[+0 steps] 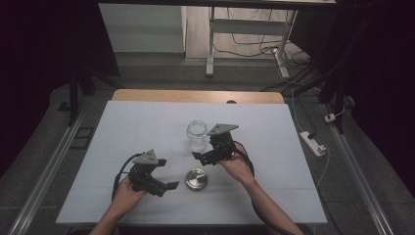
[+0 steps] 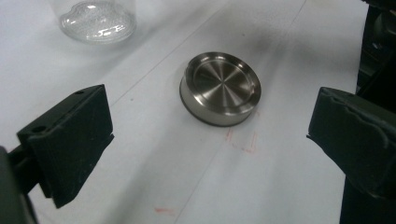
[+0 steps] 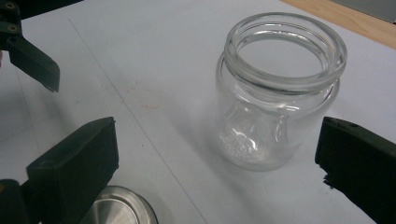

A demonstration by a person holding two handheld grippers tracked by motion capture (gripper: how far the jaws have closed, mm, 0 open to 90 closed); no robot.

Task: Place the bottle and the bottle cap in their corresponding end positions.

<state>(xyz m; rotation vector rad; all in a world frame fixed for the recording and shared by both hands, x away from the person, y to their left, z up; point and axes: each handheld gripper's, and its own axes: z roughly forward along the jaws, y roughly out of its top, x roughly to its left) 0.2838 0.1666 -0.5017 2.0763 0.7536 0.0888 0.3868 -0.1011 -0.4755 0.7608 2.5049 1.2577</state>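
Note:
An empty clear glass jar [image 1: 197, 134] stands upright and lidless in the middle of the white table cover [image 1: 147, 127]. Its round steel lid [image 1: 196, 179] lies flat in front of it, nearer the person. My left gripper [image 1: 166, 174] is left of the lid and open, and its jaws point at the lid [image 2: 220, 87] from a short way off. At the jar's right side my right gripper [image 1: 203, 150] is open too. In the right gripper view the jar [image 3: 275, 93] stands ahead between the wide-apart jaws, untouched.
A wooden table edge [image 1: 195, 95] shows beyond the cover. Past it are a white desk frame [image 1: 211, 44] and cables on the floor. A power strip [image 1: 313, 143] lies off the table's right side. The left gripper's jaw [image 3: 30, 58] shows at the right gripper view's top left.

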